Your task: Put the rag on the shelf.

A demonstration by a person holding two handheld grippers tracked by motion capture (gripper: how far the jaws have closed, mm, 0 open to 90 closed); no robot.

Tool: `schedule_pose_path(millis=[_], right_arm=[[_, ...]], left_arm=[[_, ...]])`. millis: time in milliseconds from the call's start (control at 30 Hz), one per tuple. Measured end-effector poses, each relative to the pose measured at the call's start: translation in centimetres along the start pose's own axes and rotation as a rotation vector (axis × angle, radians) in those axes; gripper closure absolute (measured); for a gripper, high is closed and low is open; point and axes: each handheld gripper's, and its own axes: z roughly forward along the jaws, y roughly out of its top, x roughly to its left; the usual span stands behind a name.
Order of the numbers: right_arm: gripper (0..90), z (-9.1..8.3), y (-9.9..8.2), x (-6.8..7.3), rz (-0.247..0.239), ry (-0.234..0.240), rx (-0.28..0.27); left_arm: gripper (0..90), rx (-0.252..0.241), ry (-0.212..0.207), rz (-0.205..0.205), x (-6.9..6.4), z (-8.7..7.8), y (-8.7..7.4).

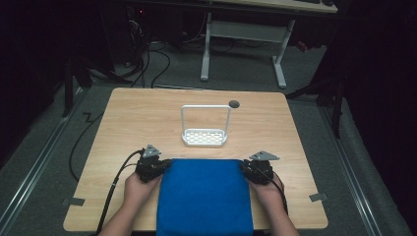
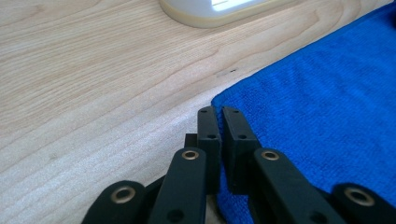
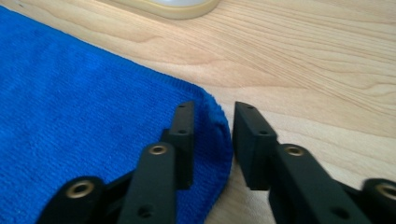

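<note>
With the blue microfibre cloth (image 1: 204, 196) flat at the tabletop's (image 1: 128, 128) near edge, the left gripper (image 2: 219, 126) has pinched its far-left corner, while the right gripper (image 3: 212, 140) straddles the opposite corner unclamped and should close fully before lifting.

You've got a bright blue cloth (image 1: 204, 196) lying flat on the near half of the table, its near edge hanging over the table's front edge. It's a soft, terry-like fabric, roughly rectangular, smooth with no big folds. Its far edge runs straight across, just short of the middle of the table. In the gripper views, its far-left corner (image 2: 224, 100) and far-right corner (image 3: 212, 105) show rounded, slightly thick hemmed edges on the wood.
</note>
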Motion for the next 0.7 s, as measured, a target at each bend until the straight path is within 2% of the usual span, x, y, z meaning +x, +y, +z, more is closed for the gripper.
schedule_pose_path(millis=[67, 100, 300, 333, 367, 533, 700], right_arm=[[87.3, -0.1, 0.1, 0.0, 0.003, 0.026, 0.004], [87.9, -0.2, 0.2, 0.0, 0.002, 0.030, -0.005], [88.3, -1.2, 0.3, 0.2, 0.005, 0.036, -0.047], [88.3, -1.7, 0.4, 0.3, -0.010, 0.047, -0.072], [88.3, -1.9, 0.4, 0.4, -0.005, 0.049, -0.079], [88.4, -3.1, 0.6, 0.4, 0.002, 0.063, -0.151], [88.4, -4.4, 1.0, 0.9, -0.018, 0.065, -0.211]], left_arm=[[86.6, -0.004, -0.014, -0.015, 0.0, -0.2, 0.0], [86.6, -0.011, -0.015, -0.017, -0.1, -0.3, 0.0], [87.0, -0.052, -0.031, -0.029, -0.2, -1.2, 0.3], [87.0, -0.074, -0.027, -0.027, -0.4, -1.6, 0.4], [87.1, -0.074, -0.027, -0.027, -0.4, -1.6, 0.4], [87.2, -0.151, -0.021, -0.019, -1.0, -3.1, 0.8], [87.3, -0.198, -0.021, -0.023, -1.2, -4.1, 1.1]])
